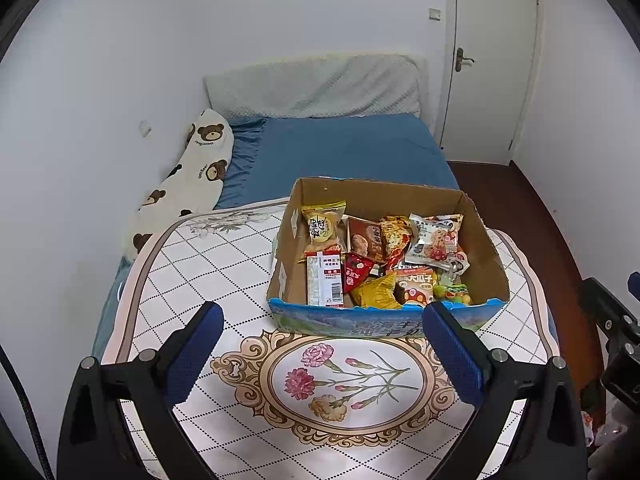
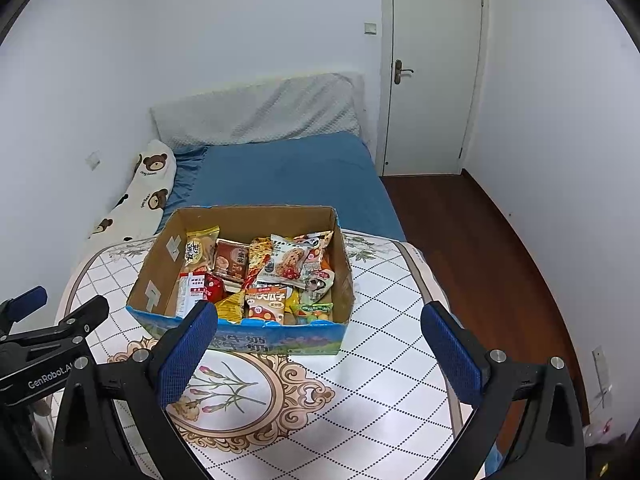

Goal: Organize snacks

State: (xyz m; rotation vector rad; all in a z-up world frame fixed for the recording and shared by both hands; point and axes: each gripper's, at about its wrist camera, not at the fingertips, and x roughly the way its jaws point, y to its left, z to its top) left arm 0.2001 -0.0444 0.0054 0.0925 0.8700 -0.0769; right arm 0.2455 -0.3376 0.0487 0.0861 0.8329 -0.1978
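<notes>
Through the left wrist camera we see our left gripper (image 1: 322, 322) spread wide and holding nothing, hovering above the counter (image 1: 208, 264) with its flowered cloth. The cardboard box (image 1: 486, 252) sits just ahead of the gripper and a little to the right, its blue front wall near the right fingertip. Inside it the snacks (image 1: 380, 260) lie packed together: a yellow packet (image 1: 324, 226) at the far left, a white-and-red carton (image 1: 325, 282) at the near left, and a white cookie packet (image 1: 434, 242) toward the far right. Beyond the box lies the bed (image 1: 340, 152).

Through the right wrist camera we see our right gripper (image 2: 320, 322), also spread wide and empty. Here the cardboard box (image 2: 160, 272) sits ahead and to the left, with the left fingertip overlapping its blue front edge in the picture. The snacks (image 2: 264, 272) fill it. The left gripper (image 2: 56, 312) shows at the far left edge.
</notes>
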